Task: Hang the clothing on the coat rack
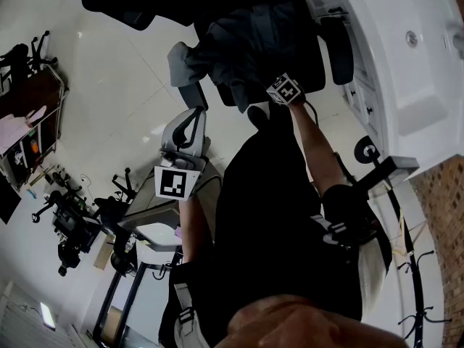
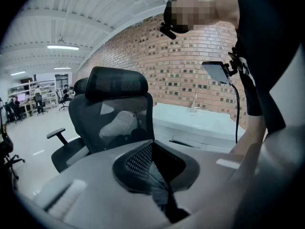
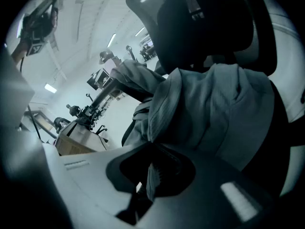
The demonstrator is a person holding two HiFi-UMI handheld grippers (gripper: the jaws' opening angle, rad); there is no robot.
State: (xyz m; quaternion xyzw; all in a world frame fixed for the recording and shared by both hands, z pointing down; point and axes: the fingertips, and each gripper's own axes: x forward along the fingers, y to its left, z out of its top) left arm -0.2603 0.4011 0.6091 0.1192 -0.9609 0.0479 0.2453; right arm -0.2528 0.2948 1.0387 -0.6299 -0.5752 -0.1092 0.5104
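Observation:
A grey garment [image 1: 217,56] lies draped over a black office chair [image 1: 330,56] in front of me. In the right gripper view the garment [image 3: 209,109] fills the middle, and one fold of it runs down into the jaws. My right gripper [image 1: 279,85] [image 3: 150,180] is shut on that fold. Lower left, clear of the cloth, my left gripper [image 1: 190,122] [image 2: 162,194] is shut and holds nothing I can make out. It faces the chair's back [image 2: 114,87], and a bit of garment [image 2: 116,123] shows through the mesh. The black coat rack [image 1: 417,288] stands at my lower right.
A white counter with a sink [image 1: 413,71] [image 2: 190,120] runs along the right, backed by a brick wall [image 2: 167,56]. More office chairs and desks [image 1: 72,223] crowd the left, with a shelf unit [image 1: 32,122] beyond. The pale floor [image 1: 109,71] lies between.

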